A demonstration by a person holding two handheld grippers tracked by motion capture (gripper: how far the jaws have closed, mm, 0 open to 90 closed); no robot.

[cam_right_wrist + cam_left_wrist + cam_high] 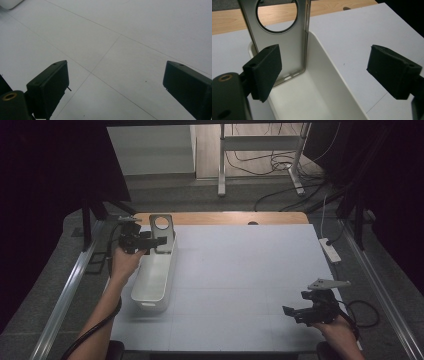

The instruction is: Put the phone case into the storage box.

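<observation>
Left gripper (159, 240) hovers at the far end of the bin (153, 282), jaws spread wide, nothing between them. The frame (287, 47), a thin metal phone shell with a round camera hole, stands upright inside the bin at that far end, leaning on the end wall, foot on the bin floor. In the left gripper view the left pad (265, 71) sits just in front of the frame; I can't tell if it touches.

Right gripper (292, 312) rests well away from the bin, near the table's (250, 270) near right corner, jaws also wide and empty, over bare white surface.

Risks, as I judge them:
- The frame is propped only by its lean. A nudge from that near pad on the way out could tip it forward, so it falls flat in the bin or clatters over the rim.
- The bin is light plastic. A knock on its wall could slide it across the table and shift the frame with it.
- The left cable hangs by the bin's near end and could drag on it.

Count: frame 1, bin 1, grippers 2, table 1.
</observation>
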